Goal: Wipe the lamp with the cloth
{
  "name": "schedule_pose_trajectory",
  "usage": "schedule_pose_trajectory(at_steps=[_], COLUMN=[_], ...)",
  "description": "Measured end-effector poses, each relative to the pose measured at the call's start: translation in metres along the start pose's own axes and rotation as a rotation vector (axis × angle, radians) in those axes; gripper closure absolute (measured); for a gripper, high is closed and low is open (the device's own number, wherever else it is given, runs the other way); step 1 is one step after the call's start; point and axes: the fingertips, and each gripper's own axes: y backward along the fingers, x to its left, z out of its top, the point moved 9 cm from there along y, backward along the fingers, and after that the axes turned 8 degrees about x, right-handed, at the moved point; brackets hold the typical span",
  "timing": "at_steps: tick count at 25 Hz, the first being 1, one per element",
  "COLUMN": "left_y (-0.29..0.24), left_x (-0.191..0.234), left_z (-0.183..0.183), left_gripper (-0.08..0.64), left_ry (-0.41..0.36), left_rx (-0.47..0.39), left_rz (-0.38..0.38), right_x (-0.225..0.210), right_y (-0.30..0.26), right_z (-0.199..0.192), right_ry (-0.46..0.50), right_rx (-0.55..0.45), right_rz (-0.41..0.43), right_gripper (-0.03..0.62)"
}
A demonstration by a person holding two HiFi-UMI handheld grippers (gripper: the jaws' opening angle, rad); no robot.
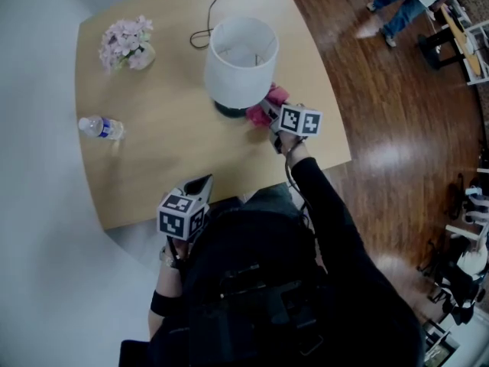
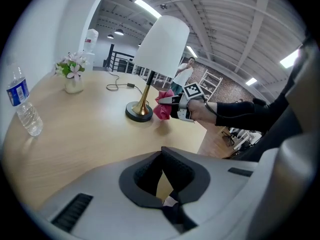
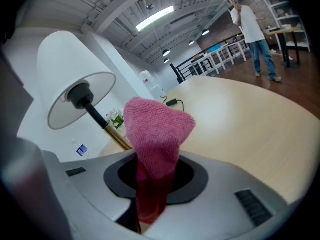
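A lamp with a white shade, a brass stem and a dark round base stands on the wooden table. My right gripper is shut on a pink cloth, held just right of the lamp's base under the shade. My left gripper is shut with nothing in it, near the table's front edge.
A water bottle lies at the table's left, a vase of pink flowers at the back left. The lamp's black cord runs off the far edge. A person stands across the room.
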Motion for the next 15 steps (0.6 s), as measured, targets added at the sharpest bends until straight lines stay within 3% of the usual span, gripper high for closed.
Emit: schedule_pose_trajectory(at_steps=[8, 15], left_y=[0.013, 0.005], left_x=[-0.004, -0.010], left_z=[-0.014, -0.010], left_gripper=[0.548, 0.548], left_ry=[0.068, 0.105], left_rx=[0.066, 0.080], left_rz=[0.095, 0.119], right_x=[-0.007, -0.007], right_y=[-0.047, -0.072], right_z=[0.066, 0.028], right_ry=[0.137, 0.261], right_rx=[-0.090, 0.000], right_rz=[0.061, 0.080], right_gripper=[0.497, 0.497])
